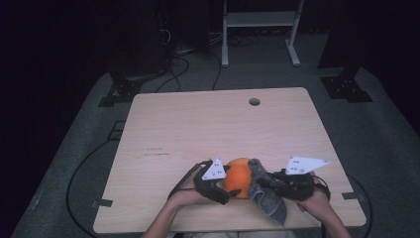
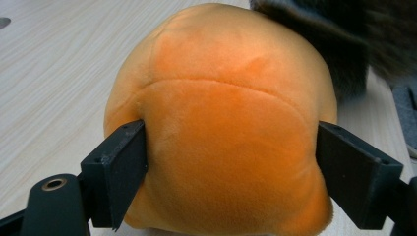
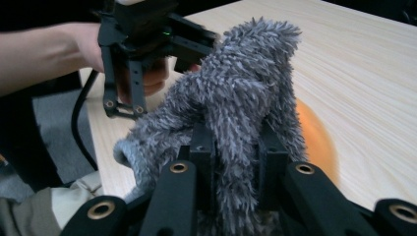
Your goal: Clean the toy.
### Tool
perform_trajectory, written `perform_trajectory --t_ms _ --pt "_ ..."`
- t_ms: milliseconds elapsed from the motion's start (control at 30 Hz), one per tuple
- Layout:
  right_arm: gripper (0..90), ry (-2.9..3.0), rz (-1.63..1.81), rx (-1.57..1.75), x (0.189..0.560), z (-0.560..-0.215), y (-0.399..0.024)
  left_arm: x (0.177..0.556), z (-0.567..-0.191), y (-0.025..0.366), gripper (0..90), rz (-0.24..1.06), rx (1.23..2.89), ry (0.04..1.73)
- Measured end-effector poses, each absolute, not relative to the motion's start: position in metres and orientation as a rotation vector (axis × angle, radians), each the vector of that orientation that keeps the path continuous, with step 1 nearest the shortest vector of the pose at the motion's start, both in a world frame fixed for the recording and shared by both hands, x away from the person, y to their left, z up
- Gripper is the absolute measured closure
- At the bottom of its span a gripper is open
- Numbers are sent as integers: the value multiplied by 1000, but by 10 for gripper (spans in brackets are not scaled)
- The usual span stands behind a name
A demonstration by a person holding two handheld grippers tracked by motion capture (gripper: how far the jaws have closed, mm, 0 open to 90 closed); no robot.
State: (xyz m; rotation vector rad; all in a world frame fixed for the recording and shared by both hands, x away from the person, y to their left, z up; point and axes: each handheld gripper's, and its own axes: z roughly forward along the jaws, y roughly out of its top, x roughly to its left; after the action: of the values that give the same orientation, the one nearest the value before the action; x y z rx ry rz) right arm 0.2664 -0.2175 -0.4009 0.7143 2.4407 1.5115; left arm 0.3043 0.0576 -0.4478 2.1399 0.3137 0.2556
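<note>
An orange plush ball (image 1: 239, 173) rests on the wooden table (image 1: 198, 124) near its front edge. My left gripper (image 1: 233, 184) comes at it from the left. In the left gripper view its two black pads (image 2: 120, 164) press into the sides of the ball (image 2: 226, 128), so my left gripper (image 2: 231, 167) is shut on it. A grey fuzzy cloth (image 1: 265, 193) drapes against the ball's right side. My right gripper (image 1: 263, 182) is shut on that cloth (image 3: 241, 103), with a fold bunched between its jaws (image 3: 236, 167). Orange plush (image 3: 314, 137) shows behind the cloth.
The table has a round cable hole (image 1: 254, 101) at its far side. A white metal stand (image 1: 260, 29) and loose cables (image 1: 178, 69) are on the floor beyond. A person's hand (image 3: 83, 44) holds the other gripper just behind the cloth.
</note>
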Motion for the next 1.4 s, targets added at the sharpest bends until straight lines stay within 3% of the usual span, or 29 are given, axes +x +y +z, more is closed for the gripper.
perform_trajectory --t_ms 233,400,467,667,733,767,800,867,933,967,1033,1200,1400 --pt "738 2417 1357 721 267 -415 -199 306 -442 65 163 208 2154 308" --pt "739 2429 1340 719 267 -419 -202 312 -442 65 106 134 2162 400" --pt "740 2434 1322 731 267 -416 -204 312 -442 64 199 128 2150 415" --pt "744 2403 1384 656 256 -391 -192 299 -431 51 271 228 2157 298" --pt "745 2420 1310 652 259 -397 -187 298 -432 51 228 223 2171 295" --pt "745 2437 1313 659 260 -401 -189 301 -433 53 154 198 2163 308" --pt "745 2437 1313 659 260 -401 -189 304 -435 56 154 173 2146 342" --pt "745 2440 1300 665 260 -403 -191 311 -439 56 66 118 2147 436" --pt "743 2455 1275 659 260 -403 -192 311 -442 53 104 106 2152 449" --pt "741 2452 1277 675 259 -399 -193 309 -440 53 194 131 2139 424" --pt "742 2441 1328 671 253 -390 -193 301 -432 51 246 237 2133 339" --pt "741 2422 1264 641 252 -385 -179 293 -427 44 267 329 2156 262" --pt "744 2408 1267 760 267 -400 -202 296 -435 49 278 307 2163 277"
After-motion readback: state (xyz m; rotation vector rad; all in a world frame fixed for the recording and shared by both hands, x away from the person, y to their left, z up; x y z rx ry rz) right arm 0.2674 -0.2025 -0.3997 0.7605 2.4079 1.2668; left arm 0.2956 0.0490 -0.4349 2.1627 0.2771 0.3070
